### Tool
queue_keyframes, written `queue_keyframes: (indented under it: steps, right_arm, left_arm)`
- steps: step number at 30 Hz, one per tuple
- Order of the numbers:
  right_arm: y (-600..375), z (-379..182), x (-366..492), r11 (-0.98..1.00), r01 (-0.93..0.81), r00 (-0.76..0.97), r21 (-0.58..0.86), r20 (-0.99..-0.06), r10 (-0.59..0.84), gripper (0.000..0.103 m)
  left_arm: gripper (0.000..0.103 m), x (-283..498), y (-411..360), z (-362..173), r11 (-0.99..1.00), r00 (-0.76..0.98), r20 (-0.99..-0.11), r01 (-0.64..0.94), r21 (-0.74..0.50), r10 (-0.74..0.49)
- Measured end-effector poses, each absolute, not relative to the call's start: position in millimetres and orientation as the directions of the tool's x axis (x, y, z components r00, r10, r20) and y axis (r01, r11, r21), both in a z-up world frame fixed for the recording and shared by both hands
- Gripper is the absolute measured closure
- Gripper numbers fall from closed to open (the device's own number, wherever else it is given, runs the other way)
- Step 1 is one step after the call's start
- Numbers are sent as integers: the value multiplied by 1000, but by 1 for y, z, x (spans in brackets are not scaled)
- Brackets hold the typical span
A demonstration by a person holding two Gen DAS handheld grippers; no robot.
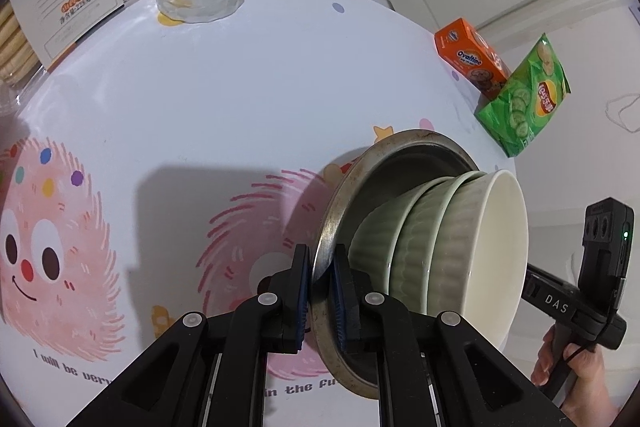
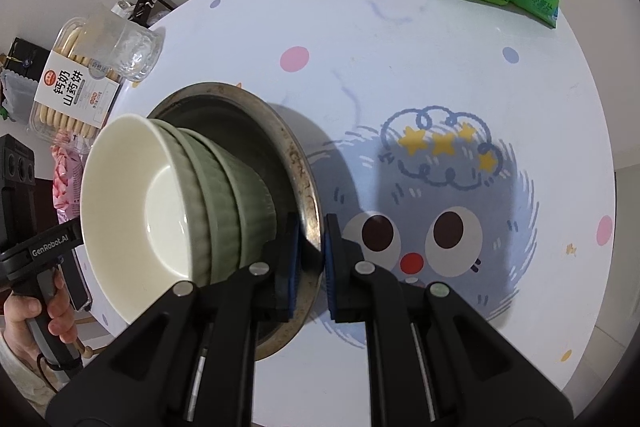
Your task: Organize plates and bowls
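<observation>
I judge this to be the carrying step: the stack is gathered and needs a resting place. On my left, the left gripper (image 1: 322, 291) is clamped on the rim of the metal plate (image 1: 340, 195), one pad on each face. Nested in that plate are three green bowls (image 1: 416, 239), ribbed outside and cream inside, empty as far as I see (the innermost shows a bare bottom). On my right, the right gripper (image 2: 310, 259) pinches the plate's opposite rim (image 2: 296, 155), so both claws share the load, seemingly above the tablecloth (image 2: 400, 67). Next I would lower both sides evenly, since any tilt could slide the bowls (image 2: 192, 203) out, then ease the jaws apart only once the plate sits flat.
</observation>
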State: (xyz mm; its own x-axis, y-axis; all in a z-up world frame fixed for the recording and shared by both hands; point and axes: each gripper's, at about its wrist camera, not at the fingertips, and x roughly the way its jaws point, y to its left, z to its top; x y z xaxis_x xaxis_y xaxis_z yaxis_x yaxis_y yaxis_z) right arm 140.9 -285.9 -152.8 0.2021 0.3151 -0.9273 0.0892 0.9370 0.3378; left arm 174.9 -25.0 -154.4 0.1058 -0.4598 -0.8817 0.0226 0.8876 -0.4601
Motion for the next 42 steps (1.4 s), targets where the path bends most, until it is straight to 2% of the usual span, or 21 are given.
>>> queue_keyframes:
  steps: [3, 5, 9, 14, 15, 16, 17, 18, 20, 21, 23, 24, 25, 26, 27, 35, 42]
  right_arm:
    - [-286, -149, 141, 940, 99, 223, 327, -928, 299, 89]
    - [-286, -143, 140, 945, 98, 248, 311, -928, 279, 84]
    - [-292, -133, 134, 946, 110, 272, 305, -925, 266, 82]
    - [-297, -113, 116, 950, 114, 309, 292, -919, 245, 82]
    - [-297, -109, 112, 951, 114, 314, 287, -919, 240, 82]
    - [-295, -104, 108, 953, 112, 319, 281, -919, 234, 80]
    - [-293, -101, 104, 956, 110, 321, 270, -920, 223, 74]
    - [-291, -95, 98, 962, 107, 327, 250, -923, 203, 62]
    - [-285, -89, 91, 974, 106, 333, 201, -930, 155, 50]
    - [-282, -85, 87, 978, 106, 340, 178, -931, 132, 49]
    - [-275, -80, 77, 985, 97, 348, 145, -932, 103, 43]
    - [-272, -77, 73, 987, 89, 352, 132, -932, 93, 34]
    - [-267, -75, 68, 989, 81, 356, 121, -930, 85, 29]
    - [-264, -73, 64, 991, 74, 360, 111, -930, 77, 20]
    - [-259, -70, 59, 993, 66, 365, 100, -928, 69, 16]
    - [-239, -52, 35, 997, 73, 388, 15, -922, -15, 14]
    - [-240, -40, 12, 995, 73, 439, 69, -898, 30, 14]
  left_arm:
    - [85, 174, -23, -154, 894, 112, -889, 4, -447, -445]
    - [82, 171, -19, -152, 896, 123, -889, -2, -445, -441]
    - [80, 164, -10, -143, 892, 147, -883, -14, -452, -445]
    - [79, 144, -3, -120, 916, 201, -897, 6, -401, -394]
    - [77, 138, -3, -114, 922, 213, -899, 13, -388, -381]
    - [71, 135, -3, -111, 927, 222, -903, 16, -375, -369]
    - [68, 128, -4, -105, 935, 237, -907, 19, -353, -348]
    - [62, 123, -4, -102, 938, 245, -908, 19, -345, -339]
    - [59, 111, -5, -97, 938, 247, -907, 16, -347, -340]
    - [57, 107, -7, -95, 941, 244, -911, 18, -339, -333]
    - [42, 94, -12, -89, 956, 260, -921, 33, -292, -290]
    - [37, 89, -15, -87, 961, 270, -923, 37, -274, -274]
    - [27, 84, -17, -84, 964, 279, -923, 40, -263, -264]
    - [22, 78, -19, -81, 965, 286, -923, 38, -259, -259]
    - [20, 72, -21, -78, 966, 293, -922, 37, -254, -254]
    - [19, 38, -32, -49, 988, 380, -912, 30, -154, -154]
    - [19, 20, -32, -34, 991, 424, -897, 14, -133, -126]
